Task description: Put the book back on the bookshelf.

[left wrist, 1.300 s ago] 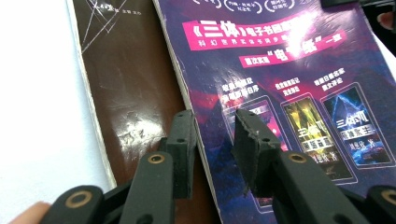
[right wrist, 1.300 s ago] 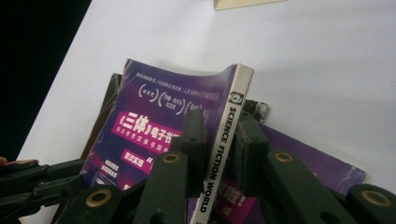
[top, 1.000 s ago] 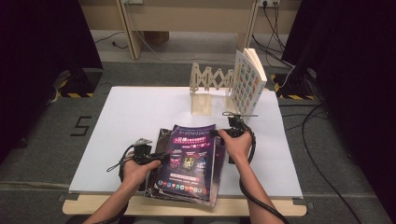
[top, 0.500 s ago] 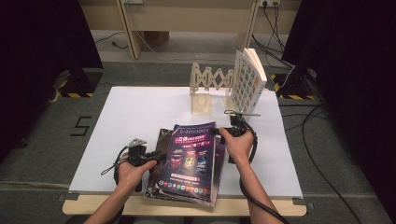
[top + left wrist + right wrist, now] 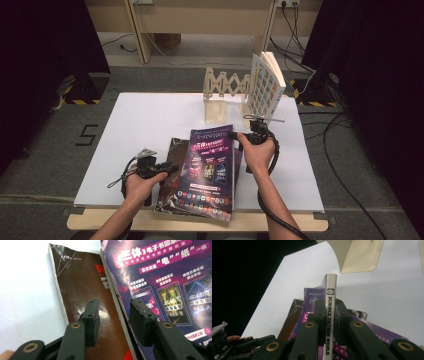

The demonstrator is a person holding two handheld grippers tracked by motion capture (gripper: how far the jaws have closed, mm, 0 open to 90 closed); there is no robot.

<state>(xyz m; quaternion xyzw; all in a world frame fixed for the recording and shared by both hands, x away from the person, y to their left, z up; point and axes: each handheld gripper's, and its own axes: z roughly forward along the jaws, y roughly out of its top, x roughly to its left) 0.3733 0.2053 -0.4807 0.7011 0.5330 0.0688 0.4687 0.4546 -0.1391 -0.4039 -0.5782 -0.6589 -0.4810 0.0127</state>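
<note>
On matte white board, glossy purple magazine

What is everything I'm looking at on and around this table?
Purple magazine: one, purple cover, near edge of board, its spine clamped by the right gripper.
Brown magazine: one, dark brown, lying under the purple one, sticking out to its left.
Wooden rack: one, pale wood, zigzag shape, far side.
Book: one, white patterned cover, upright at the rack's right end.
White board: one, covering the table.
Left gripper: black, jaws apart beside the magazines' left edge, just been opening.
Right gripper: black, jaws just been closing on the spine.
</note>
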